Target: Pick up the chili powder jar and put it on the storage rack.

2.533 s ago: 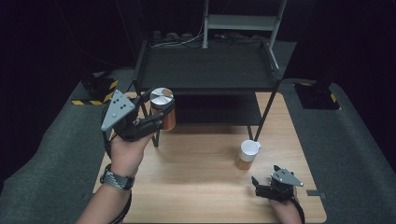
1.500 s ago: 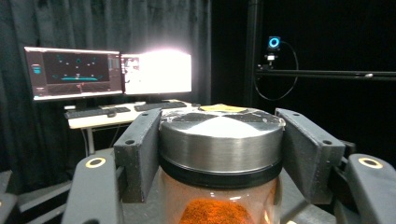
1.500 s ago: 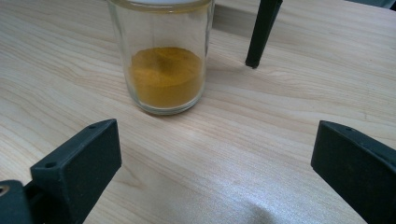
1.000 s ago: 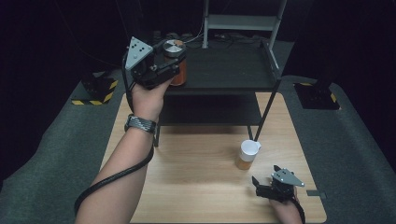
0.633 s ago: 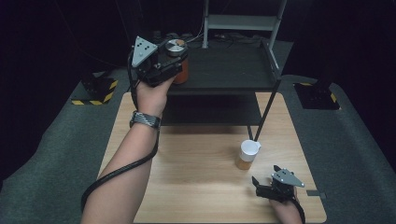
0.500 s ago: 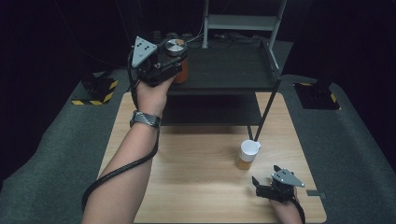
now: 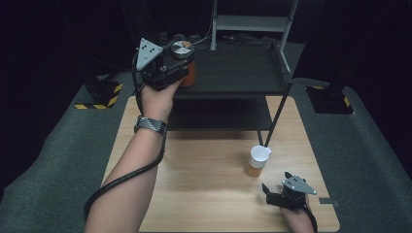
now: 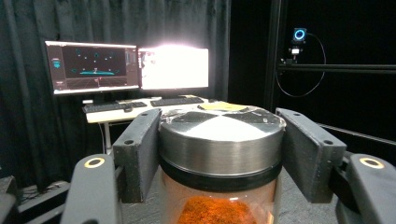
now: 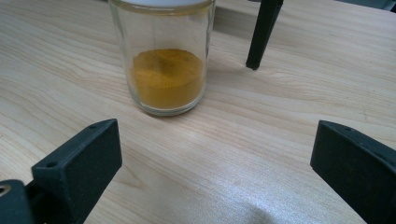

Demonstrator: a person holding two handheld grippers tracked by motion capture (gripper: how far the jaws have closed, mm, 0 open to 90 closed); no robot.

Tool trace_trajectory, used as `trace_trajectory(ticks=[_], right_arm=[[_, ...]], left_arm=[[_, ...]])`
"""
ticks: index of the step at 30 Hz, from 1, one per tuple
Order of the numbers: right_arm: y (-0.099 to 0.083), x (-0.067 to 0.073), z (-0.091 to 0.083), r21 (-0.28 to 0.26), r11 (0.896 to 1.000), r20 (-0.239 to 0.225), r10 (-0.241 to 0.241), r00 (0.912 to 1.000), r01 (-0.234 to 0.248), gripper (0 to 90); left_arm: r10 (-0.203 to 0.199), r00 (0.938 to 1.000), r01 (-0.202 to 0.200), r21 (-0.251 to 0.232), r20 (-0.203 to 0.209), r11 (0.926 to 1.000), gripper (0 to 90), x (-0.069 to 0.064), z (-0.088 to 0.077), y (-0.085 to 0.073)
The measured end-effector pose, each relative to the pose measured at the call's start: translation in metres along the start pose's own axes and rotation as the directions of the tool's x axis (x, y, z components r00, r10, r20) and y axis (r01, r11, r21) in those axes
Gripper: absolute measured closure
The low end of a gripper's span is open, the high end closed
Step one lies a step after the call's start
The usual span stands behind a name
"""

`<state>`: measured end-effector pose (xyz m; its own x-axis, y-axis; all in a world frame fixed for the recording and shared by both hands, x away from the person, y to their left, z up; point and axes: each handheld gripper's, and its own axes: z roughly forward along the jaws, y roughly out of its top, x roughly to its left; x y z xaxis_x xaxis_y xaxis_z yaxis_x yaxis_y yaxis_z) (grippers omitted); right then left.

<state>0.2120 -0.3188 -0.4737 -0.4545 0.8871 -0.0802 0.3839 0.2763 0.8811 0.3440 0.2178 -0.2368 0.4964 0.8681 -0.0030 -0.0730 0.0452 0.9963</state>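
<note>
Your left gripper (image 7: 180, 65) clamps the metal-lidded jar (image 8: 219, 154) of orange powder over the black shelf's (image 7: 233, 73) front-left edge, your right gripper (image 7: 277, 189) rests wide by the white-lidded jar (image 7: 256, 161), so releasing before it seats could tip it off.

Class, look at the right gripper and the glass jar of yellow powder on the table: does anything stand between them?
Nothing visible does. The right gripper has open jaws facing the yellow-powder jar across bare wooden table; the shelf leg stands off to one side.
</note>
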Motion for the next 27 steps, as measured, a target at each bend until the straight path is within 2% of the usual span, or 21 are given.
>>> trace_trajectory(ticks=[11,19,21,25,27], right_arm=[[0.000,0.000,0.000,-0.002,1.000,-0.001,-0.003,1.0000,0.003,1.2],[-0.001,0.000,0.000,-0.004,1.000,-0.002,-0.002,1.0000,0.002,1.3],[-0.001,0.000,0.000,-0.003,1.000,-0.004,-0.003,1.0000,0.003,1.3],[-0.001,0.000,0.000,-0.003,1.000,-0.003,-0.004,1.0000,0.004,1.3],[-0.001,0.000,0.000,-0.004,1.000,-0.003,-0.005,1.0000,0.005,1.2]], left_arm=[[-0.036,0.9994,0.036,0.015,0.002,0.9992,32.7,0.001,0.002,0.002],[-0.038,0.9993,0.038,0.021,-0.004,0.9991,27.0,0.002,-0.002,0.001],[-0.045,0.9989,0.045,0.018,-0.009,0.9988,20.0,0.001,-0.006,0.001],[-0.044,0.9990,0.044,0.031,-0.011,0.9985,13.6,0.000,-0.011,0.003],[-0.045,0.9989,0.045,0.038,-0.015,0.9982,6.7,-0.002,-0.015,0.005]])
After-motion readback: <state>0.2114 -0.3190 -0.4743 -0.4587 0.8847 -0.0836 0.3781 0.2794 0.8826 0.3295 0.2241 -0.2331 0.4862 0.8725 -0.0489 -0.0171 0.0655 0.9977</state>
